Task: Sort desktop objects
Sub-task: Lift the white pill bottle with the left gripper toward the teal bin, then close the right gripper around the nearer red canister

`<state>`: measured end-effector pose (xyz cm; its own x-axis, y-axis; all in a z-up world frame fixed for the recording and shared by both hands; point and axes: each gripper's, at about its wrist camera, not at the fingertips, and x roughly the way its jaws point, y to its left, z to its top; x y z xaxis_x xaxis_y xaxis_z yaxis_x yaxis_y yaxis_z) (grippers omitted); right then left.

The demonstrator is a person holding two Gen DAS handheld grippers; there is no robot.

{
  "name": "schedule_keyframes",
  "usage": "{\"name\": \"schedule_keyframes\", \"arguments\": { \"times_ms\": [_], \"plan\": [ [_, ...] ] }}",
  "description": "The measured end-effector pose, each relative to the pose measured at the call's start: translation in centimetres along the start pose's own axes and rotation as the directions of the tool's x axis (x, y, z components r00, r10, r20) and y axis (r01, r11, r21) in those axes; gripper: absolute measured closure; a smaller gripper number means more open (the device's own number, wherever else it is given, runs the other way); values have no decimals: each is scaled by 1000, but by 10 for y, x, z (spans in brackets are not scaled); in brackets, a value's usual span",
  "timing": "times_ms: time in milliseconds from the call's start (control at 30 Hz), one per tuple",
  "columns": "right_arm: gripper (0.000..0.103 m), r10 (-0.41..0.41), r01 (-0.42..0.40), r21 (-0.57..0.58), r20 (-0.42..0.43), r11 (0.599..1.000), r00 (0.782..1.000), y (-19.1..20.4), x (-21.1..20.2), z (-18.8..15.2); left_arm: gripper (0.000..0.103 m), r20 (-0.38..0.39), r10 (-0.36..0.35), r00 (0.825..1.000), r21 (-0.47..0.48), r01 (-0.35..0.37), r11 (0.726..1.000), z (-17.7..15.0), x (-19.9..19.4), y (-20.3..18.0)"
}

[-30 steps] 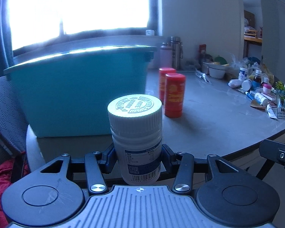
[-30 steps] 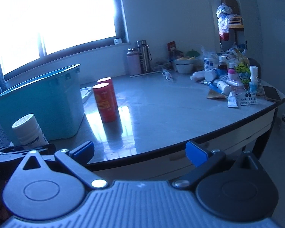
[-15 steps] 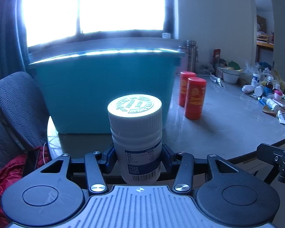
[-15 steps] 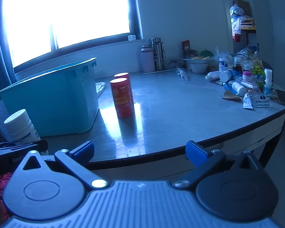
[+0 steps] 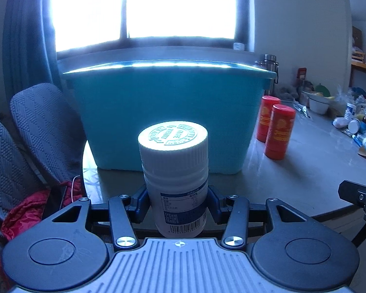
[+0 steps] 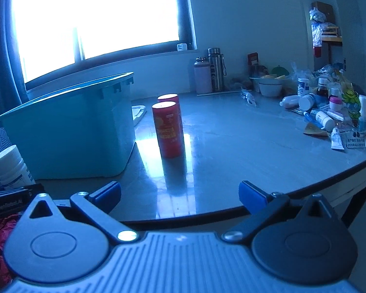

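Note:
My left gripper [image 5: 177, 204] is shut on a white pill bottle [image 5: 175, 171] with a ribbed cap and blue label, held upright in front of the teal storage bin [image 5: 168, 112]. The same white pill bottle [image 6: 9, 167] shows at the left edge of the right wrist view, beside the teal bin [image 6: 70, 127]. Two red canisters [image 6: 168, 129] stand on the grey table [image 6: 244, 146] right of the bin; they also appear as red canisters [image 5: 278, 130] in the left wrist view. My right gripper [image 6: 180, 194] hangs open and empty at the table's front edge.
A heap of small bottles and tubes [image 6: 329, 114] lies at the table's right side. Two flasks [image 6: 211, 73] and a bowl [image 6: 270, 86] stand by the far wall. Grey chair backs [image 5: 36, 131] and red cloth [image 5: 24, 210] are left of the table.
My left gripper has swung left with the bottle, so the bin now fills the middle of its view. The right wrist view has shifted left as well, nearer the table.

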<state>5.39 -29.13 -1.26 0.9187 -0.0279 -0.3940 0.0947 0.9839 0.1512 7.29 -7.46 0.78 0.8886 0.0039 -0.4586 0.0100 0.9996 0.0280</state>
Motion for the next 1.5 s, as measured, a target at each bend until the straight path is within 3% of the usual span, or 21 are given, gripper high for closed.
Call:
{"name": "schedule_keyframes", "arguments": {
  "times_ms": [400, 1500],
  "plan": [
    [0, 25, -24, -22, 21, 999, 999, -5, 29, 10, 54, 2, 28, 1000, -32, -28, 999, 7, 9, -1],
    [0, 130, -132, -64, -33, 989, 991, 0, 141, 44, 54, -34, 168, 985, -101, -171, 980, 28, 33, 5]
  ]
}}
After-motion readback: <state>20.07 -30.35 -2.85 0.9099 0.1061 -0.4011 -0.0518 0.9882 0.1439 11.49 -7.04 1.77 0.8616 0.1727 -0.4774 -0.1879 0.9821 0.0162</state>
